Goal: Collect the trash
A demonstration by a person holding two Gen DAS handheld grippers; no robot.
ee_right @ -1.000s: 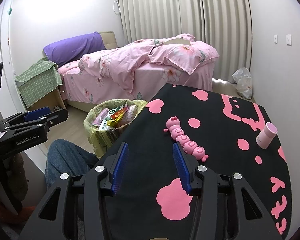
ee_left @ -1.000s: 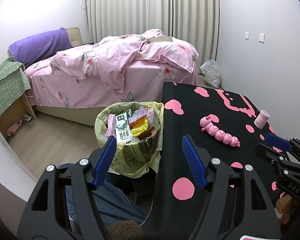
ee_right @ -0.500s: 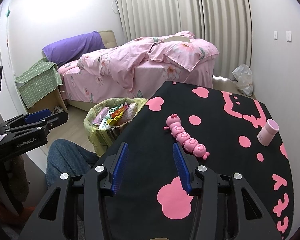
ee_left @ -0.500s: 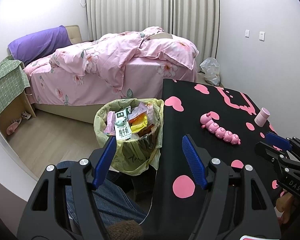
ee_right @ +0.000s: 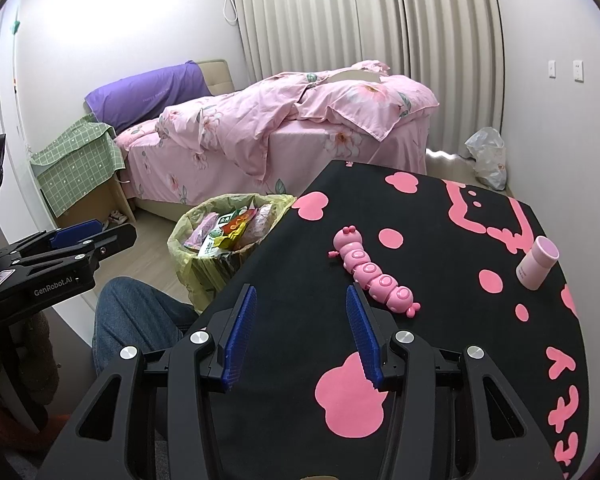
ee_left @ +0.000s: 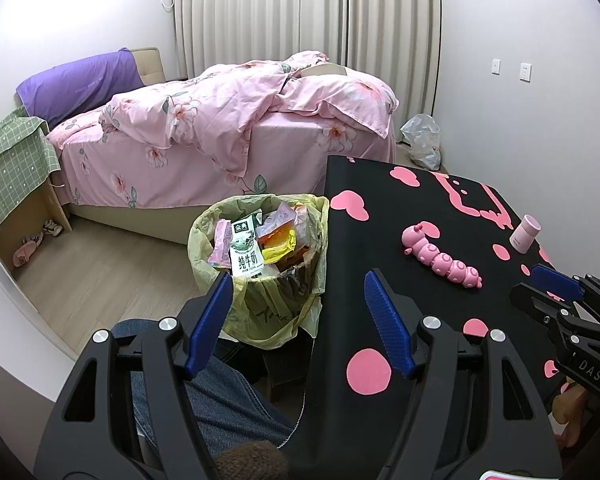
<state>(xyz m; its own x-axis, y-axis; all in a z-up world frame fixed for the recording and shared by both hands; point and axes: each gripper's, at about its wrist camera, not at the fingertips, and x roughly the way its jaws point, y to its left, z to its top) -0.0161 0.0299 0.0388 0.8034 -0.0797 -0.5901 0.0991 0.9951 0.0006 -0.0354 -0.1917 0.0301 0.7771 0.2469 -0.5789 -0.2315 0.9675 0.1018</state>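
The trash bin (ee_left: pixel 260 276), lined with a yellowish bag and heaped with wrappers and a milk carton (ee_left: pixel 245 254), stands on the floor just beside the table's left edge, between the table and the bed (ee_left: pixel 228 128). The black table (ee_right: pixel 440 264) with pink shapes carries a pink caterpillar toy (ee_right: pixel 374 274) near its middle and a small pink cup (ee_right: pixel 537 262) far over to the right, the two well apart. The left gripper (ee_left: pixel 298 320) hangs by the near left edge of the table, jaws spread wide with nothing in them, the bin just beyond its left finger. The right gripper (ee_right: pixel 302 330) sits over the near part of the table, jaws parted and empty, the toy just past its right finger. A denim-clad leg (ee_right: pixel 132 312) shows below the bin.
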